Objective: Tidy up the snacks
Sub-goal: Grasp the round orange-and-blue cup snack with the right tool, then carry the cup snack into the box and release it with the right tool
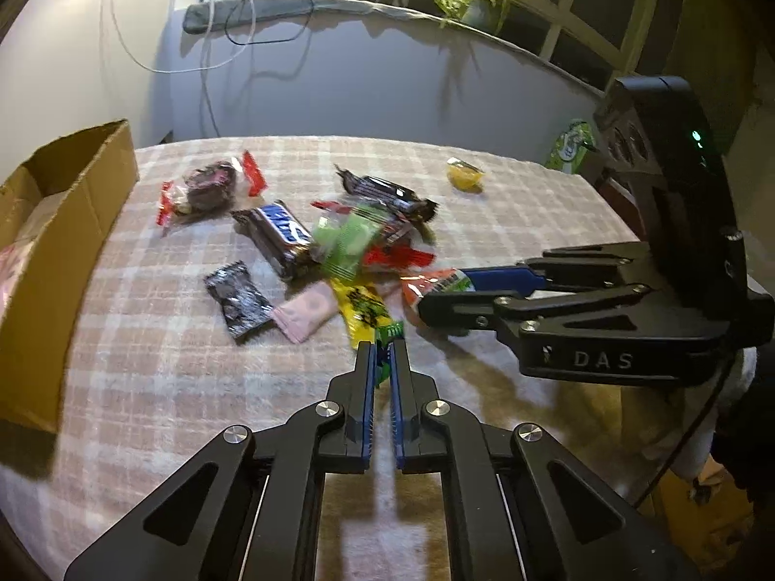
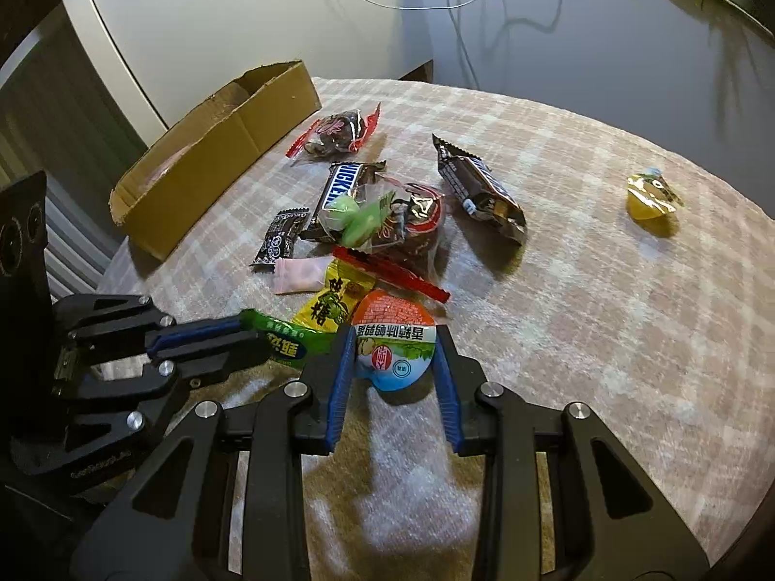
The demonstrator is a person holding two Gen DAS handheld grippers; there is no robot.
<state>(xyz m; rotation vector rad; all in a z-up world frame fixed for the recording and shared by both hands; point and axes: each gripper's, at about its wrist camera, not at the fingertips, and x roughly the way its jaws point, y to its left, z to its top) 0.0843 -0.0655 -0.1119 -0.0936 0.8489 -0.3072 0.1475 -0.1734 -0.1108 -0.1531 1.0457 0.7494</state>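
Left tool [image 1: 382, 346] clenched on a green candy wrapper [image 2: 286, 339], right tool [image 2: 395, 334] clamped around a round jelly cup [image 2: 392, 339], both at the near edge of a snack pile [image 1: 339, 237] on the plaid-covered surface [image 1: 193, 363], cardboard box [image 1: 63, 242] at its left edge, yellow jelly cup [image 2: 649, 198] well apart.

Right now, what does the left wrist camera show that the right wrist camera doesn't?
Left wrist only: a green bag past the table's far edge.
Right wrist only: the printed lid of the jelly cup held in the right gripper.
Both: the cardboard box, the snack pile and the left gripper clamped on a green wrapper.
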